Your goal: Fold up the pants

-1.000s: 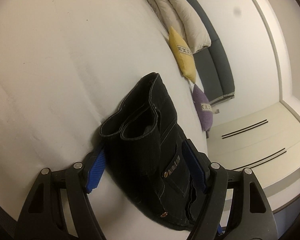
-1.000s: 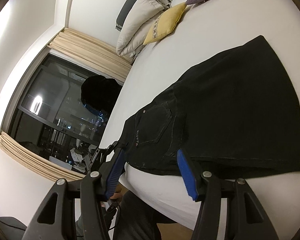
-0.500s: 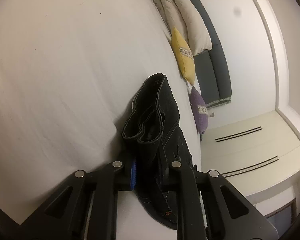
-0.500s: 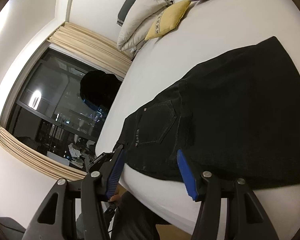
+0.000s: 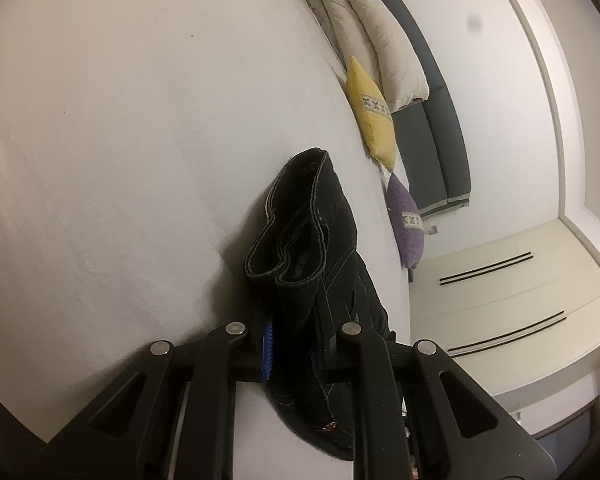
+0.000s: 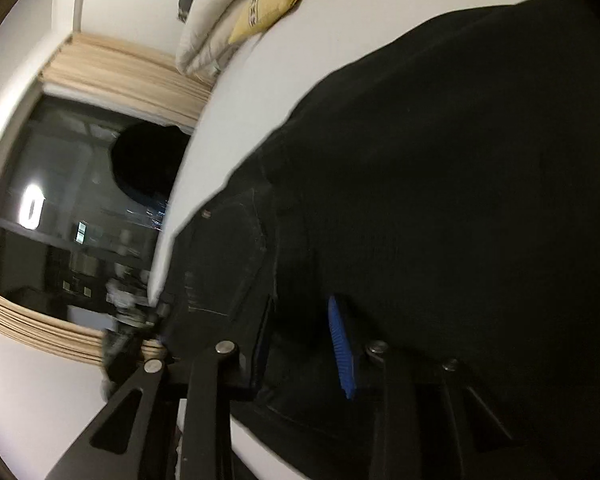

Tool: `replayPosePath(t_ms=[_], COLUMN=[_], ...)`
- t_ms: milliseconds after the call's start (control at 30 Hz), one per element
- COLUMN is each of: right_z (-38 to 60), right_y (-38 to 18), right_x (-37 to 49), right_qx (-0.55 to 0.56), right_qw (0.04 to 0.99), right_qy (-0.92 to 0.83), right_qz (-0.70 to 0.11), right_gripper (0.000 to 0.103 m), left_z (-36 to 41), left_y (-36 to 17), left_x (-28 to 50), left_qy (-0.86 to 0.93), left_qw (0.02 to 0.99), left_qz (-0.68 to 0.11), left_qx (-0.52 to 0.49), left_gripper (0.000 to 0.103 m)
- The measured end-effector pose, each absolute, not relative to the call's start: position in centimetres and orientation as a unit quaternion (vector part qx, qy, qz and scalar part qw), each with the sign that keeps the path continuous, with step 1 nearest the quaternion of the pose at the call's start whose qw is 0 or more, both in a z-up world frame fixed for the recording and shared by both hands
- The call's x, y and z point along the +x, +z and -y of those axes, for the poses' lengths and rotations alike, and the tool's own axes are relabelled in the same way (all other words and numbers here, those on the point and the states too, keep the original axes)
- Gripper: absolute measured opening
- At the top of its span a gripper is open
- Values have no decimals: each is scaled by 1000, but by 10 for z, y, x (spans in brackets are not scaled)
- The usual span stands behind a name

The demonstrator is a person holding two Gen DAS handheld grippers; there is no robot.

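Observation:
Black pants [image 5: 320,264] lie on a white bed [image 5: 120,140]. In the left wrist view my left gripper [image 5: 296,344] is shut on the bunched leg hems, which stand up between the fingers. In the right wrist view the pants [image 6: 440,180] fill most of the frame, back pocket near the middle. My right gripper [image 6: 304,340] is close over the waist end, its blue pads partly apart with cloth between them; the view is blurred.
A yellow cushion [image 5: 370,112], a purple cushion [image 5: 410,224], beige pillows [image 5: 376,40] and a grey headboard [image 5: 440,128] line the bed's far end. A dark window [image 6: 80,220] with curtains is left of the bed. White wardrobe doors [image 5: 500,300] stand beyond the bed.
My left gripper has closed on the leg hems and lifted them slightly. My right gripper has moved fast onto the waist end and narrowed around the cloth.

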State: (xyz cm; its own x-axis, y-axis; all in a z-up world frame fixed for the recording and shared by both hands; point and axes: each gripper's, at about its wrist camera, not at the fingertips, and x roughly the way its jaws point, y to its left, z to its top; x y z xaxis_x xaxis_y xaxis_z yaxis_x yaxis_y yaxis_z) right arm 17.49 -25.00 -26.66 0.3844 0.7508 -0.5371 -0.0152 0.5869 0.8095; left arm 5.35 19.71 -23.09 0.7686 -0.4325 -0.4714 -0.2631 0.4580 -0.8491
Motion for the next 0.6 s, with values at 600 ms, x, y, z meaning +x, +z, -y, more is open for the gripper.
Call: replayPosePath(t_ms=[600], right_z=[296], right_y=[-241], right_x=[179], right_qx=[426], right_qw=[724], right_qy=[282], right_qz=[-462], right_gripper=[72], left_z=[-91], left_y=[-104], left_x=[72], left_qy=[-140], left_qw=[876], left_qz=[-317], left_qx=[-336], left_gripper=[13])
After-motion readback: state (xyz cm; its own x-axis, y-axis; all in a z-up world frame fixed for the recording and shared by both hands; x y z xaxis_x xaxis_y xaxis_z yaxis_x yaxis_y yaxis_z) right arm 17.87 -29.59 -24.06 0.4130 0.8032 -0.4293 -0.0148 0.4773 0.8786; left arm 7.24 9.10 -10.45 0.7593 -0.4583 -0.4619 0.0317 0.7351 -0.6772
